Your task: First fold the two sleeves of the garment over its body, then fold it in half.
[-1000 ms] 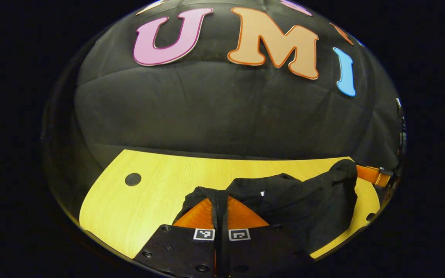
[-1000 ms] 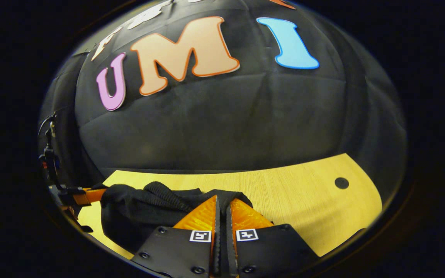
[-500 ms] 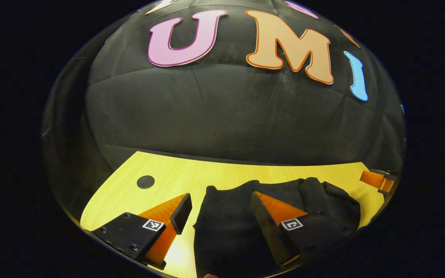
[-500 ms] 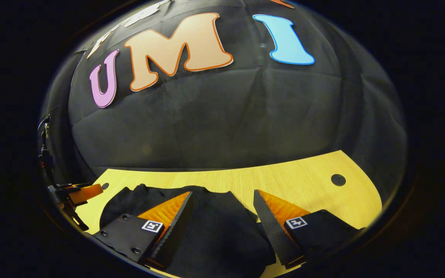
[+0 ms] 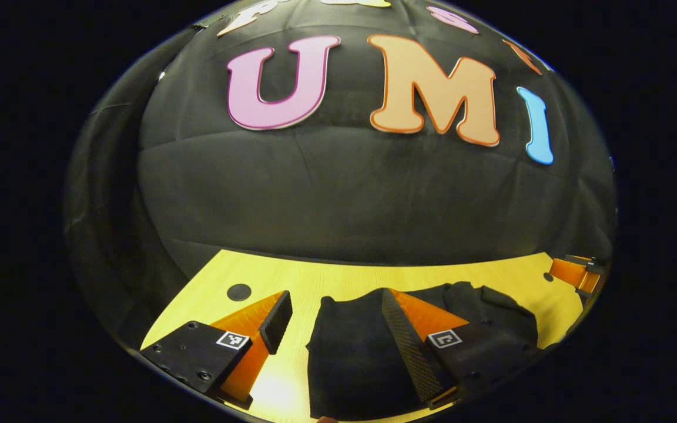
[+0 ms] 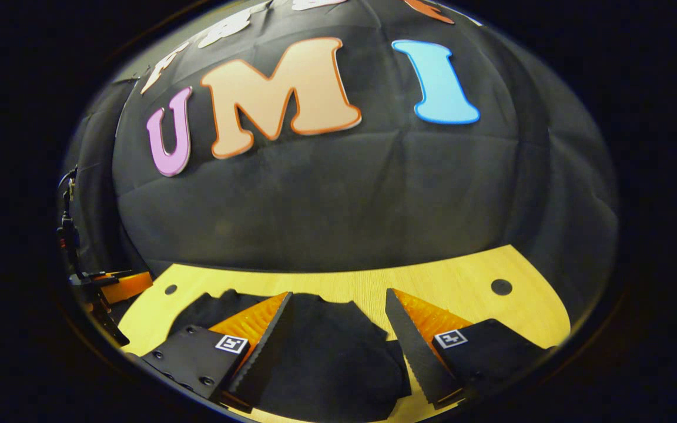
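Hand-held gripper (image 6: 338, 335) astride folded garment (image 6: 327, 358)

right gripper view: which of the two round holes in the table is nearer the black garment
The hole at the left, just beside the garment; the other hole lies off to the right on bare wooden table.

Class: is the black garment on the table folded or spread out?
Folded: the garment lies as a compact bundle on the table, no sleeves sticking out.
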